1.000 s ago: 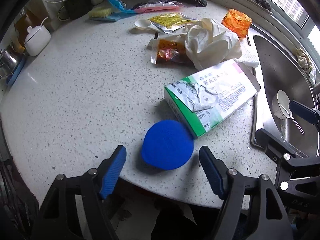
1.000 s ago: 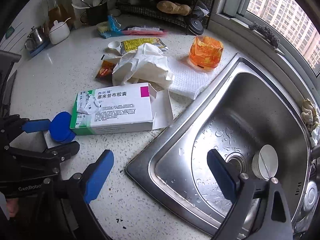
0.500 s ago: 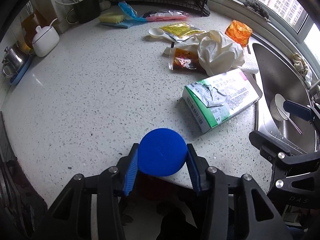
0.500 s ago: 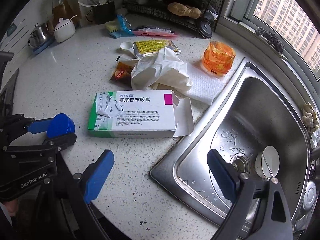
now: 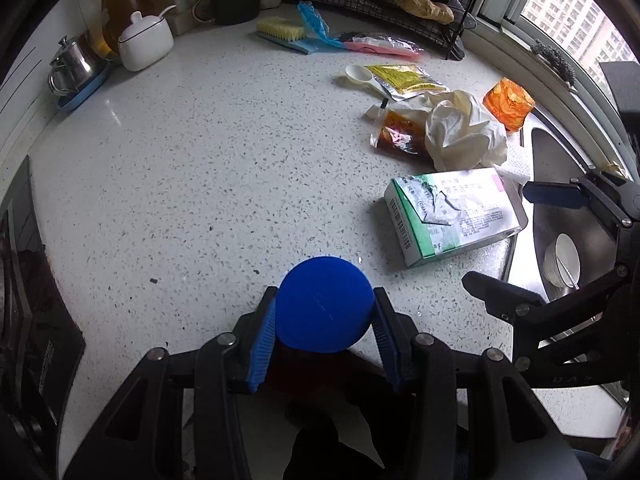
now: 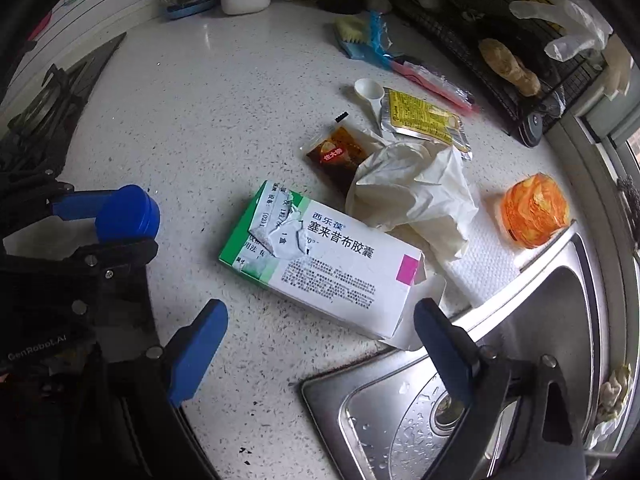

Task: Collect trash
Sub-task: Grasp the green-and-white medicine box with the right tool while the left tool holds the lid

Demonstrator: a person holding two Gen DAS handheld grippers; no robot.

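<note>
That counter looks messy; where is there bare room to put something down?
The widest bare stretch of counter runs from the white sugar pot and scrub brush down to the medicine box. By the sink it is crowded: crumpled paper, sauce packets, orange cup.

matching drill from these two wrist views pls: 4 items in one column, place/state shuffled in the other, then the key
Items:
1. blue cap
2. medicine box
3. white spoon
4. small white bowl

Places/states:
A. lying flat on the counter, end flap torn open
B. in the sink
C. clamped in the left gripper
D. beside the yellow packet

Pairs: 1-C, 2-A, 3-D, 4-B
</note>
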